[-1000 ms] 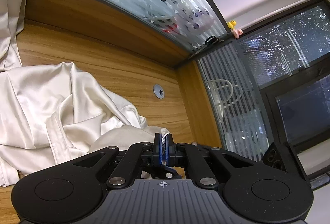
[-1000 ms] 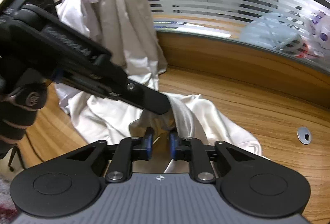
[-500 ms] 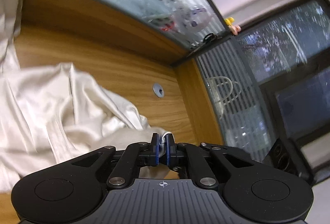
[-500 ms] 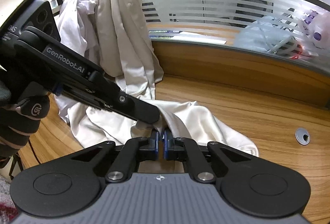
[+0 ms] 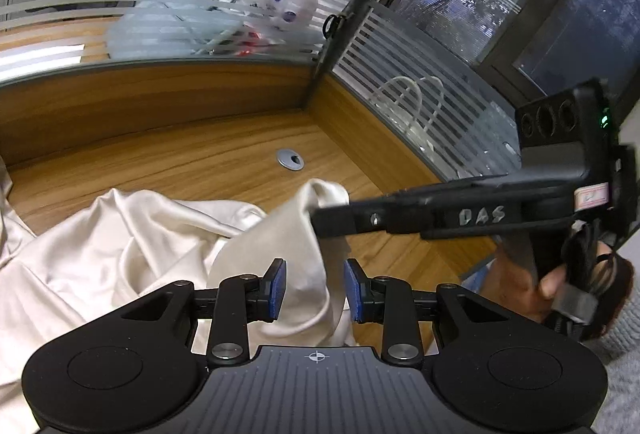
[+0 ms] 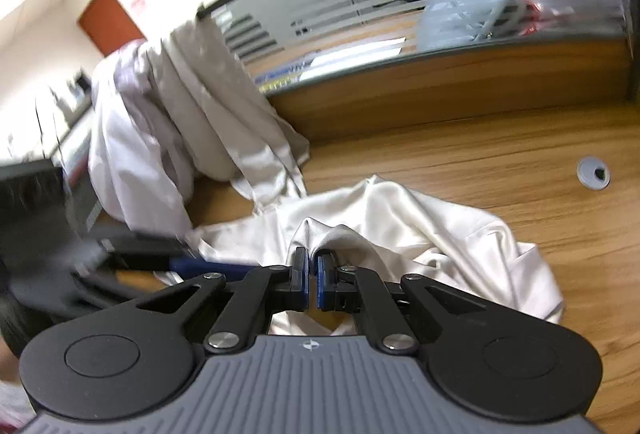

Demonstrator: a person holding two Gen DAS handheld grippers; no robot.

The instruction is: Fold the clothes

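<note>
A cream satin garment lies crumpled on the wooden desk. A raised fold of it hangs between the blue pads of my left gripper, whose jaws are opening and stand apart from the cloth. My right gripper reaches in from the right and pinches the top of that same fold. In the right wrist view, the right gripper is shut on a peak of the garment. A blurred blue-padded finger of the left gripper shows at the left.
More pale garments hang over the striped glass partition at the desk's back left. A grey cable grommet sits in the desk behind the garment. A person's hand grips the right tool near the desk's right edge.
The right jaws closed onto the fold. The left jaws, shut on cloth before, have parted. Both wrists rolled and shifted, and the right gripper now shows in the left view.
</note>
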